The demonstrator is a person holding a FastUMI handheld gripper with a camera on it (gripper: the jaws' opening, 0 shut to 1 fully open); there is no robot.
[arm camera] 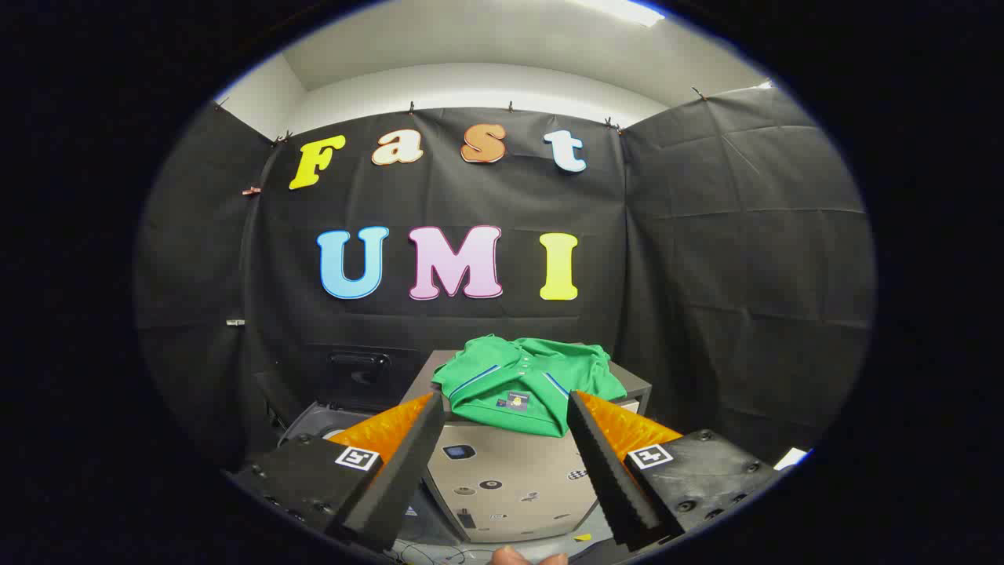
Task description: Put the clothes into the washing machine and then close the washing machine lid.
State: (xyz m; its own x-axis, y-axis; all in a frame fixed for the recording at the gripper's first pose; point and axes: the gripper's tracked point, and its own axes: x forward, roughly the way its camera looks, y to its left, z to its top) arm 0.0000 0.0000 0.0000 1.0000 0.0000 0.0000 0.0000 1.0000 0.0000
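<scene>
My gripper (502,455) hangs released, fingers wide; the green shirt (527,380) lies heaped on the box (510,471) top, drooping over its front edge; soft, light, I'd pinch a thick fold there.

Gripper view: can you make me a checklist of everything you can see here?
Surface: beige box-shaped cabinet, stickers on its front.
Job's things: green shirt lies crumpled on the cabinet top; washing machine lower, beside the cabinet, its lid standing open.
Clutter: nothing seen.
Grippers: hand-held gripper open, holding nothing, the shirt just beyond its fingers.
Cables: thin wires on the floor.
Surroundings: black cloth walls, white ceiling.
</scene>
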